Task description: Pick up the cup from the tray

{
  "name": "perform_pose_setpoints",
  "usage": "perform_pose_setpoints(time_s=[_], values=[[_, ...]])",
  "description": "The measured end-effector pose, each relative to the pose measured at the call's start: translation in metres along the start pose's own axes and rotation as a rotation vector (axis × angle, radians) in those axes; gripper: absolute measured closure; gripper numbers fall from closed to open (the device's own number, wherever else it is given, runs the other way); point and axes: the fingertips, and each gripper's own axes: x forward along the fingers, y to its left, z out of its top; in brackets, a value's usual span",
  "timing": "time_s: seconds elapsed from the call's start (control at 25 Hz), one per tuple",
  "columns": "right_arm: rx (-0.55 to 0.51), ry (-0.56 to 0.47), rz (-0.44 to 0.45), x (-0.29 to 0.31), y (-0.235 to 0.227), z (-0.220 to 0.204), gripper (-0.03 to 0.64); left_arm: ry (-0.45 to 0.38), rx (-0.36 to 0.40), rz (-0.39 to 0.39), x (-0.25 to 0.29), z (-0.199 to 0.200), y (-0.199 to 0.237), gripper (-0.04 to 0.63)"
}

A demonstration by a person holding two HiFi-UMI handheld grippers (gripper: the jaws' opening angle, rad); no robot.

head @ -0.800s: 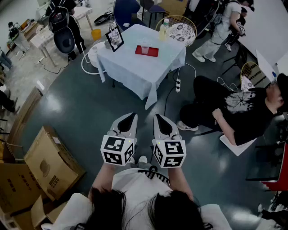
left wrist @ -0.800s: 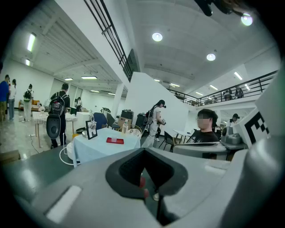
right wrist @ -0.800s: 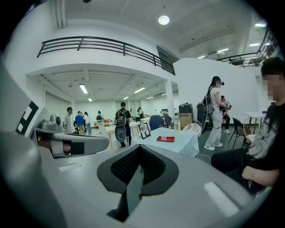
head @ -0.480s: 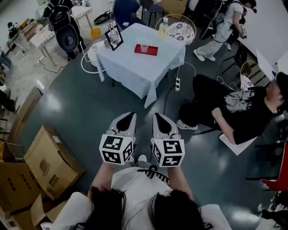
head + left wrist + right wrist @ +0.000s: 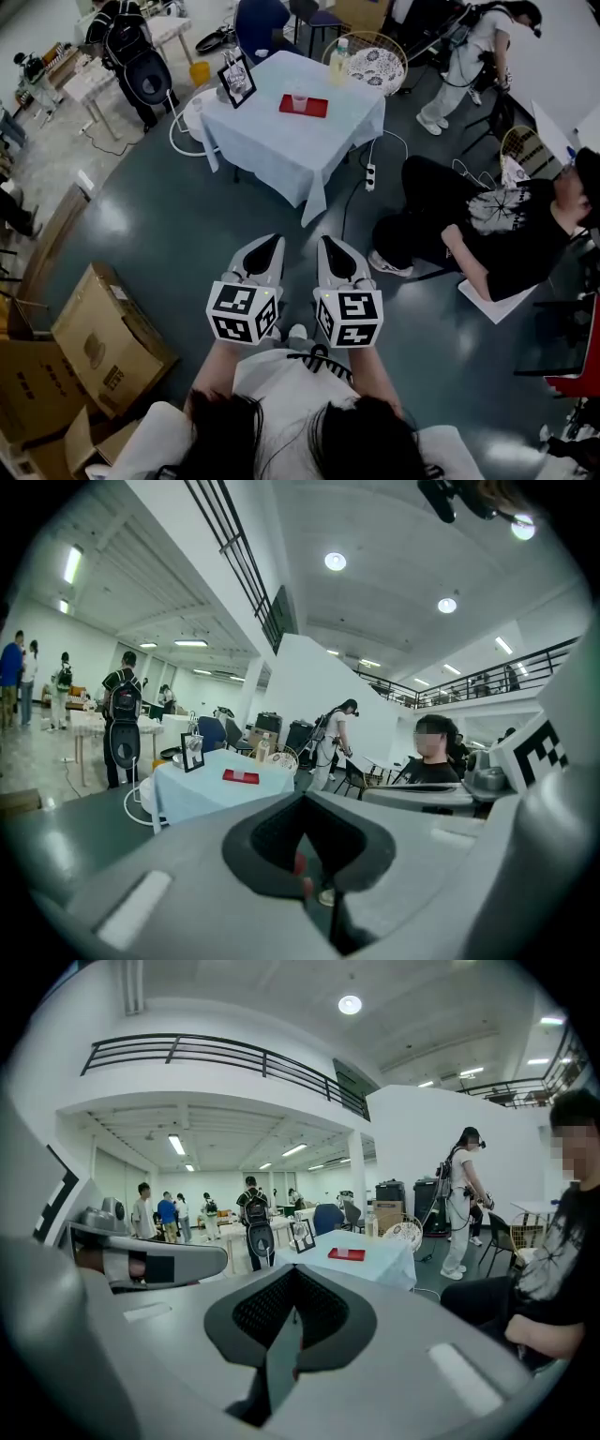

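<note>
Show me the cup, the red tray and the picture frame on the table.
cup (image 5: pixel 300 99), head view, its clear body.
red tray (image 5: pixel 320 110), head view, bare right end.
picture frame (image 5: pixel 238 79), head view, its glass front.

Clear plastic cup (image 5: pixel 300 99) — cloth-draped table (image 5: pixel 279 142), glossy floor (image 5: pixel 169 225).

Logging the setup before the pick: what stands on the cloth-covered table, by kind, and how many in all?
Tray: 1
Cup: 1
Picture frame: 1
Bottle: 1
Total: 4
</note>
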Motion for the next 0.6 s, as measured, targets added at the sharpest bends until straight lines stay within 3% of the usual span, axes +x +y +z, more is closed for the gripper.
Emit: perform_pose_setpoints(time_s=[0.6], values=[[0.007, -0.013, 0.031, 0.007, -0.024, 0.008, 0.584, 0.0, -0.011, 0.05, 0.024, 0.003, 0.005, 0.595]])
